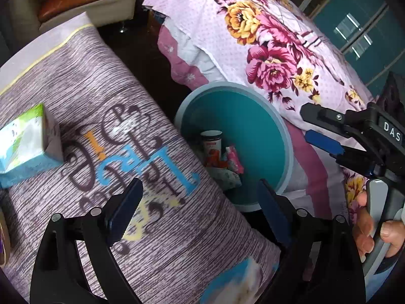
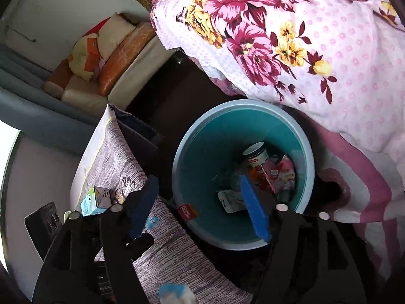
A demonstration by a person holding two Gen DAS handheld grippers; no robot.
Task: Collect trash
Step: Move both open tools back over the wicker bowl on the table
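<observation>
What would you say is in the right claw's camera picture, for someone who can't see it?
An open, empty claw hangs over a teal bin holding a cup and wrappers. A flowery blanket lies beside it, and a small box sits on the table.

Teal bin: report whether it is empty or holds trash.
Holds trash. The teal bin has a cup, a pink wrapper and other packaging at its bottom, far below the rim.

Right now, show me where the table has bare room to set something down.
The table is bare across its printed middle, between the box near its far left edge and the edge beside the bin. The strip behind the box, up to the yellow line, is free too. The bin floor is crowded with a cup and wrappers.
</observation>
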